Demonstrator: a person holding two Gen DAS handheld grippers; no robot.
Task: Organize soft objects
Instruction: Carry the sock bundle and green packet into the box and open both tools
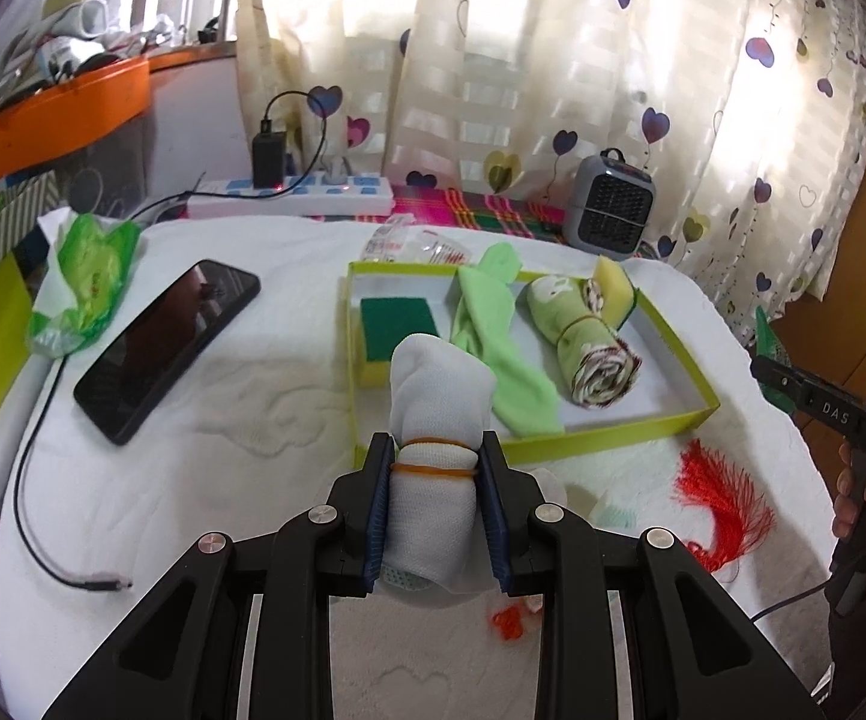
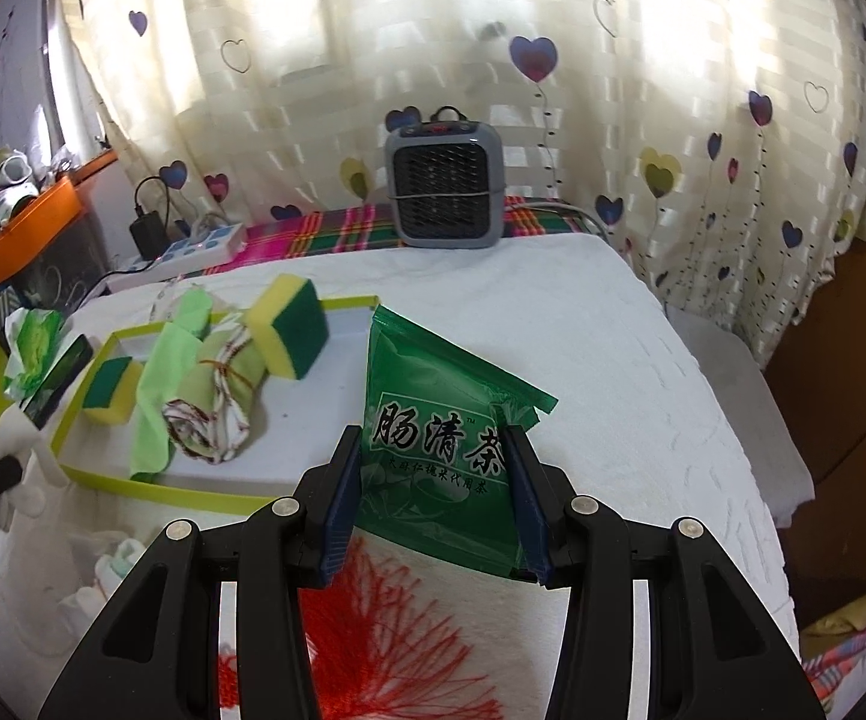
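Observation:
In the left wrist view my left gripper point(image 1: 436, 439) is shut on a rolled white cloth bundle point(image 1: 442, 378) bound with orange rubber bands, held above the white bed cover just in front of the yellow-green tray point(image 1: 613, 439). The tray holds a green-and-yellow sponge point(image 1: 393, 324), a light green cloth point(image 1: 493, 330), a rolled patterned cloth point(image 1: 589, 348) and a second sponge point(image 1: 613, 288). In the right wrist view my right gripper point(image 2: 433, 438) is shut on a green tea packet point(image 2: 426, 372), to the right of the tray point(image 2: 132, 483).
A red tassel point(image 1: 721, 498) lies on the cover near the tray's front right corner. A black phone point(image 1: 168, 342), a green tissue pack point(image 1: 81, 282) and a loose cable point(image 1: 30, 480) lie to the left. A grey heater point(image 2: 442, 180) and a power strip point(image 1: 294, 192) stand at the back.

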